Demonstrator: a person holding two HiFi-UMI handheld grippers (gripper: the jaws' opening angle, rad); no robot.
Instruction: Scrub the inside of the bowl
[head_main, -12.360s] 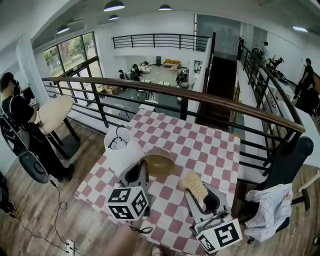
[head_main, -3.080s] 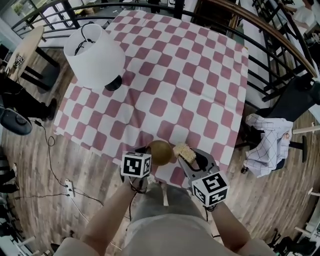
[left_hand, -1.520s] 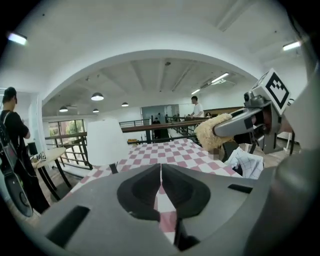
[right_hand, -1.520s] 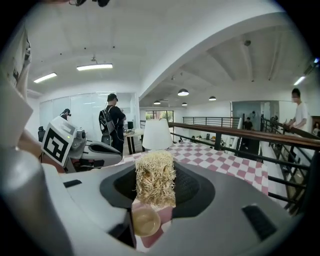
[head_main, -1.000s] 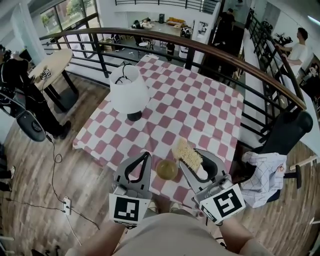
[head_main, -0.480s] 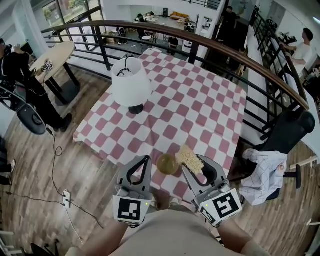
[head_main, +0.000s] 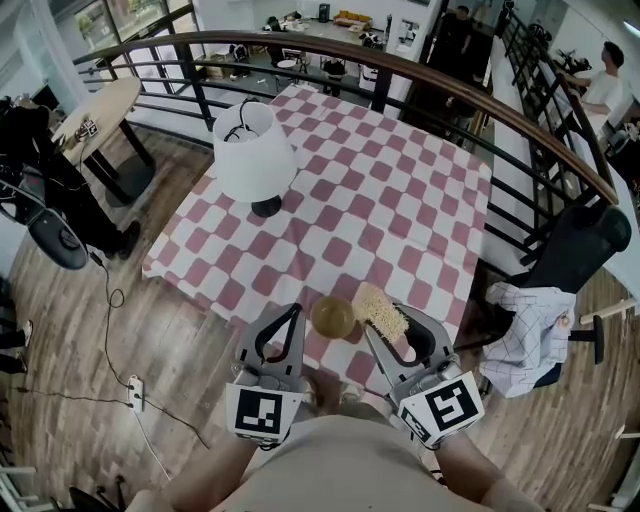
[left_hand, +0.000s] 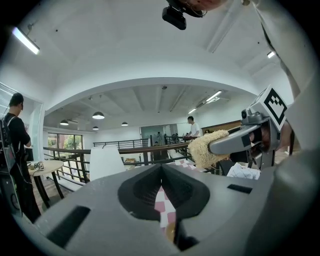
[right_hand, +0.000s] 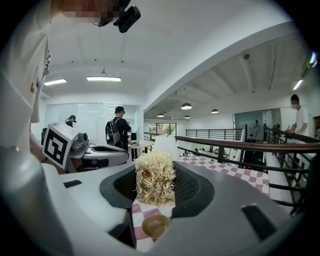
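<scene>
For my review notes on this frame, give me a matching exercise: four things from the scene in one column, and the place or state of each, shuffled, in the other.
Things:
1. bowl
2. scrubber
3. lamp
4. left gripper

Places and states:
A. jaws together, nothing between them
B. upright on the left side of the table
C. clamped in the right gripper
D. resting at the table's near edge, in front of both grippers

Pairs: 1-D, 2-C, 3-B, 4-A
</scene>
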